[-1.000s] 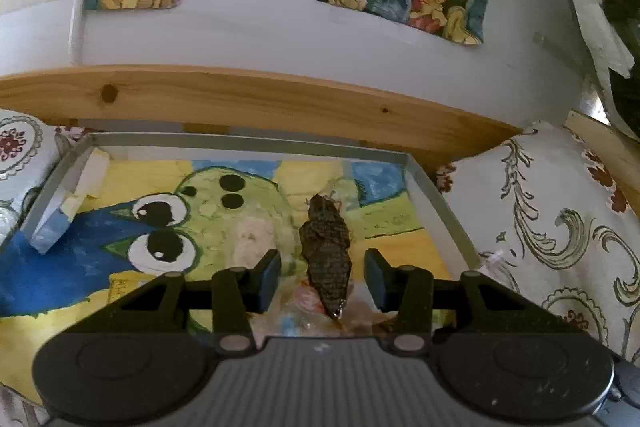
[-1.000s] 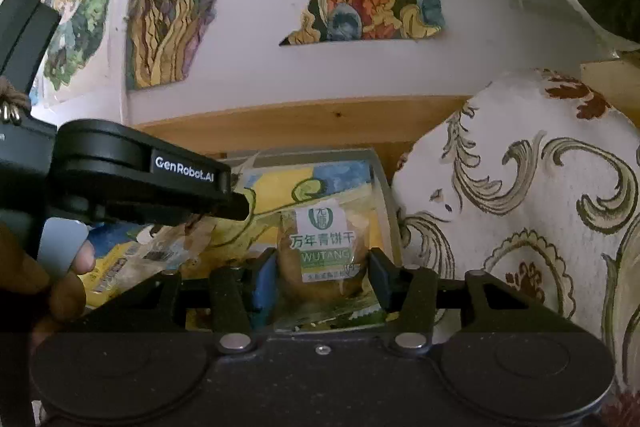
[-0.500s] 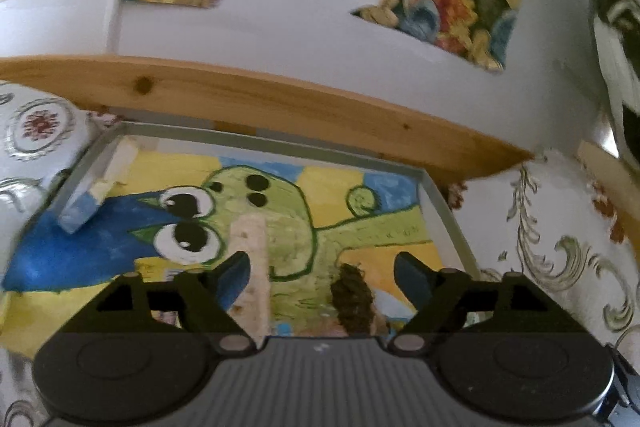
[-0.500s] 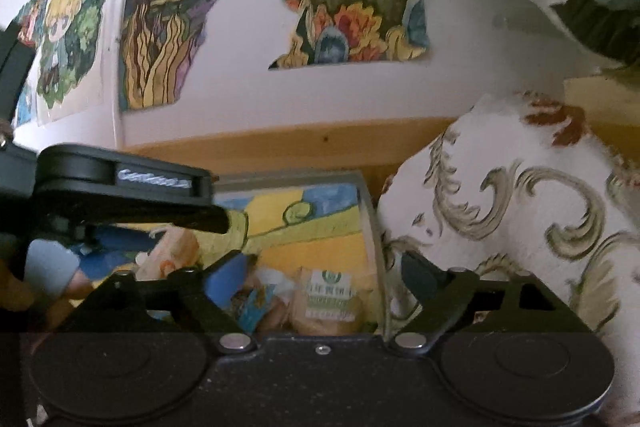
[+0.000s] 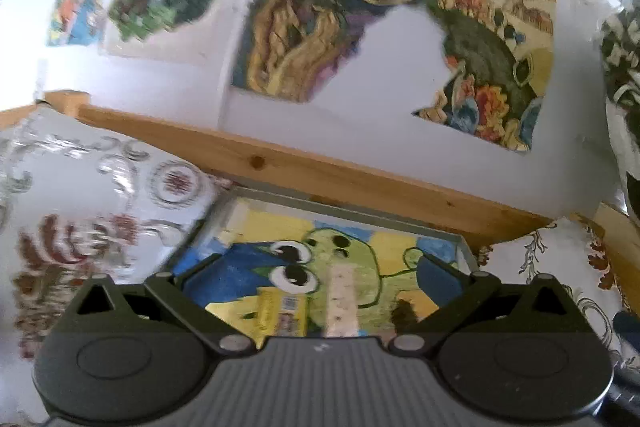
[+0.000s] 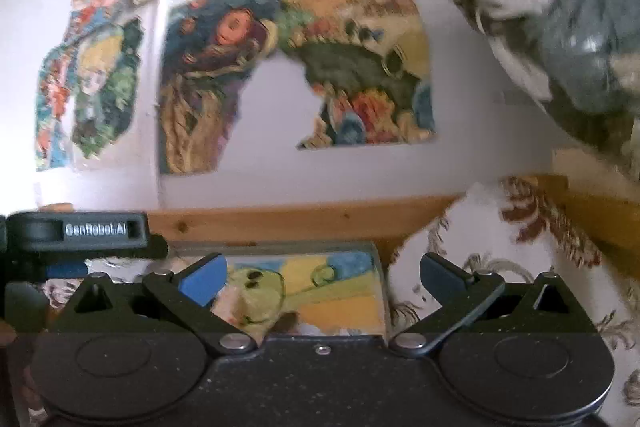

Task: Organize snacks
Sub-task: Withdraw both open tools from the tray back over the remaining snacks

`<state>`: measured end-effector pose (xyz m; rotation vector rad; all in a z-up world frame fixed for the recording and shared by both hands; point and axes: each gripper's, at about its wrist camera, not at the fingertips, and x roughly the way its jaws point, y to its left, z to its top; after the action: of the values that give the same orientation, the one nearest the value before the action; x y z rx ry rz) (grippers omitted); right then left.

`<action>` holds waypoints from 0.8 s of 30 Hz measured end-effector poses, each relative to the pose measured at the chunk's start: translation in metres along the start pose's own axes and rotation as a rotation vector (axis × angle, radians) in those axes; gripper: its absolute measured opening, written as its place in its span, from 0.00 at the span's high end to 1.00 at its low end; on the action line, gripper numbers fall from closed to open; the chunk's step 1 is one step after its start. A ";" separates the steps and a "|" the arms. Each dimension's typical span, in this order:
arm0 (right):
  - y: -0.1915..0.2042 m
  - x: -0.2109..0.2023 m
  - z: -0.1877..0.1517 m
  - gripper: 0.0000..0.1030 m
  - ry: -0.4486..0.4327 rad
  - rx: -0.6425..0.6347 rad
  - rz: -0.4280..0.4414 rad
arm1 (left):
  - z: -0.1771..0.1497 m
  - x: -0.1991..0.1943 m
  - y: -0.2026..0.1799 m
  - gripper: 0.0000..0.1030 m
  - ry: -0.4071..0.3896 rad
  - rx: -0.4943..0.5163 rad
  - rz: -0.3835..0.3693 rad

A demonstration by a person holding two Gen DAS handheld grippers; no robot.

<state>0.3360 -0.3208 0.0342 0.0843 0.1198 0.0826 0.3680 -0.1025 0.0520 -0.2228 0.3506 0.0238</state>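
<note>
I saw both claws, left gripper (image 5: 316, 277) and right gripper (image 6: 323, 277), spread wide, holding nothing. Flat pale snack strip (image 5: 340, 301) lay in the grey-rimmed tray (image 5: 344, 213), long axis pointing toward the wall.

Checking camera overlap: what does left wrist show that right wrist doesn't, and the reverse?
Left wrist only: a yellow snack packet, a pale bar and a dark snack lying in the tray, with the open left gripper above. Right wrist only: the left gripper's body from the side, and the open right gripper. Both: the frog-painted tray, the wooden rail, the wall paintings.
</note>
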 end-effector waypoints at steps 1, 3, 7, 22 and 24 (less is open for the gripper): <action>0.004 -0.007 0.003 0.01 -0.010 -0.007 0.007 | 0.000 -0.008 0.003 0.00 -0.006 0.000 0.007; 0.010 -0.020 0.008 0.01 -0.022 -0.017 0.022 | -0.001 -0.025 0.011 0.00 -0.016 0.000 0.021; 0.021 -0.044 0.013 0.01 -0.031 -0.027 0.047 | -0.004 -0.057 0.028 0.00 -0.030 0.002 0.051; 0.043 -0.119 -0.003 0.01 -0.045 -0.031 0.033 | -0.030 -0.152 0.086 0.00 -0.028 0.017 0.111; 0.047 -0.124 -0.007 0.01 -0.023 -0.026 0.043 | -0.035 -0.161 0.090 0.00 -0.029 0.022 0.103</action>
<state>0.2087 -0.2846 0.0459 0.0615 0.0937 0.1260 0.1995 -0.0197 0.0557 -0.1818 0.3332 0.1247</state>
